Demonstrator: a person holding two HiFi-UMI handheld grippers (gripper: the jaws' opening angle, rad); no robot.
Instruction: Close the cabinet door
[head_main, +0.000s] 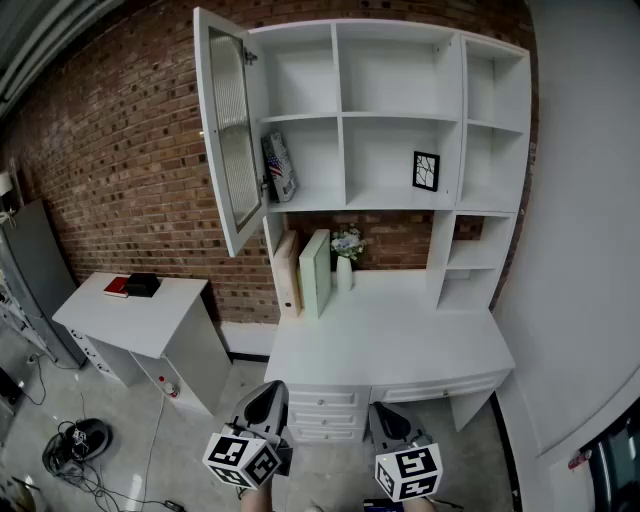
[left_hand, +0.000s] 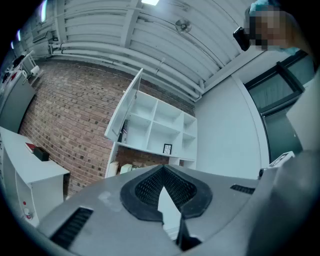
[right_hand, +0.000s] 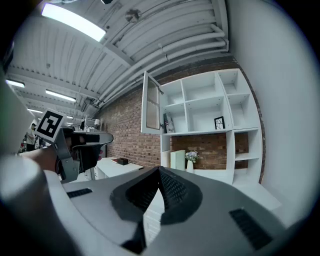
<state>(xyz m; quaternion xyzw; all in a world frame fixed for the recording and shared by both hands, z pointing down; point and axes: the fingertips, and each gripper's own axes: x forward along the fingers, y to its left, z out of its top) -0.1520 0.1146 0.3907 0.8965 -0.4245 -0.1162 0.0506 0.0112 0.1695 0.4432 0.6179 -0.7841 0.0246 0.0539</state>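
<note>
Red brick wall (head_main: 120, 150) can be seen right across the back, with a plain white wall (head_main: 590, 200) on the right. The floor (head_main: 110, 410) is done in grey, and a tangle of cables (head_main: 75, 445) is left lying on it. A white desk (head_main: 400, 340) is set against the brick, topped by a white shelf unit (head_main: 340, 110). A low white side cabinet (head_main: 140, 320) is parked near its left. The ribbed white ceiling (right_hand: 150, 30) is lit by a strip light (right_hand: 75, 22). Dark-framed glazing (left_hand: 277, 130) is spotted beside the white wall.

Ahead of the jaws: one open glass door (head_main: 232, 140), one framed picture (head_main: 425, 171), one vase (head_main: 344, 272), two upright folders (head_main: 314, 272), one leaning book (head_main: 279, 167). Left of the jaws: one side table (head_main: 150, 320), carrying one red book (head_main: 116, 287) and one black box (head_main: 142, 284).
</note>
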